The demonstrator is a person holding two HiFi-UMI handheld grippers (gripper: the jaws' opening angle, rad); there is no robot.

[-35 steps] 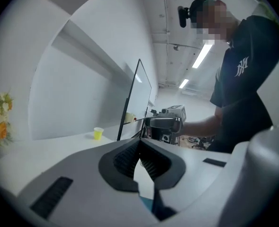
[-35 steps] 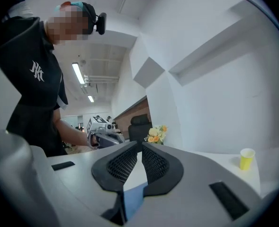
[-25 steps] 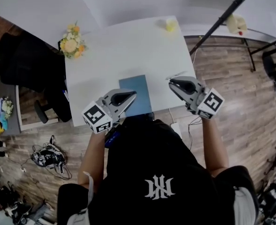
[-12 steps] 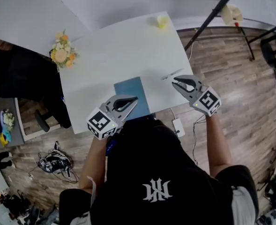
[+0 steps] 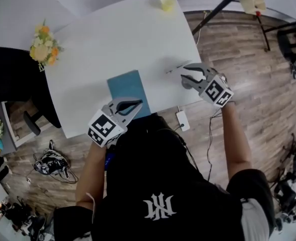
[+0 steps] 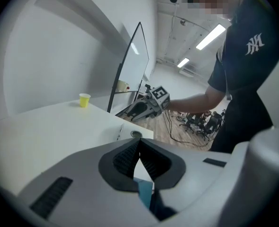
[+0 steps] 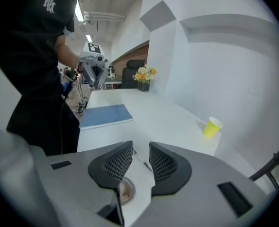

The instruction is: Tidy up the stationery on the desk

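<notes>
Left gripper (image 5: 137, 103) is held low over the near edge of the desk (image 5: 122, 39), forearm reaching out from the body, nose tilted slightly down and aimed across the near corner of the blue notebook (image 5: 129, 92). Its jaws are pressed together with nothing gripped; only a sliver of blue cover shows beneath them. Right gripper (image 5: 184, 77) is angled down more steeply, near the desk's right edge, pointing toward the desk's middle. Its jaws have just been opening and now stand apart. The pen (image 5: 177, 68), thin and pale, lies on the desk in line with that gap; it seems clear of both pads, though the wide-angle view makes this hard to confirm. A round hole (image 7: 125, 191) in the tabletop sits just below the jaws. The notebook lies flat at the near edge, between the two grippers. A yellow cup (image 5: 166, 2) stands at the far edge, a bunch of flowers (image 5: 43, 46) at the left corner. A black pole (image 5: 218, 9) slants over the wood floor (image 5: 248, 54) to the right.
</notes>
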